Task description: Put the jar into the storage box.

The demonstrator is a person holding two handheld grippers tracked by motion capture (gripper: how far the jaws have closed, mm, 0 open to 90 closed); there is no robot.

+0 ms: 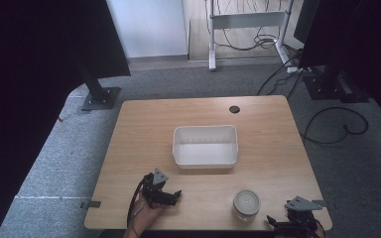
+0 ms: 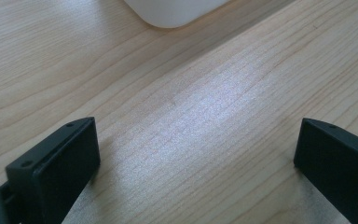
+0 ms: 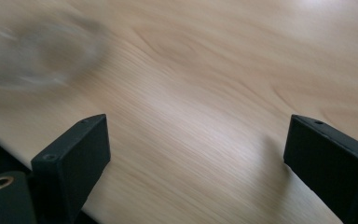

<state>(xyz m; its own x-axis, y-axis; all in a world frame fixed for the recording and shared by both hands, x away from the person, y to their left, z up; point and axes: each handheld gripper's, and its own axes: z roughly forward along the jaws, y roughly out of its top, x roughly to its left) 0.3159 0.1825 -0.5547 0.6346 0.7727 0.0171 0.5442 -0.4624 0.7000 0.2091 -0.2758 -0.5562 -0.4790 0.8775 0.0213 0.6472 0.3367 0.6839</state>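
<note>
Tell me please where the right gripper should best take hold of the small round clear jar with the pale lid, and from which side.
Probably around the side wall of the small round clear jar, below its lid. It stands upright near the wooden table's front edge, just left of the open right gripper, so a level approach from the jar's right seems shortest.

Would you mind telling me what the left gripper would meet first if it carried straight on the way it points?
Probably the white tub: the left gripper faces its near corner across bare table.

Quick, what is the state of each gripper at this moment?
Left gripper: open, holding nothing, fingers apart over the table.
Right gripper: open, holding nothing, near the jar.
</note>
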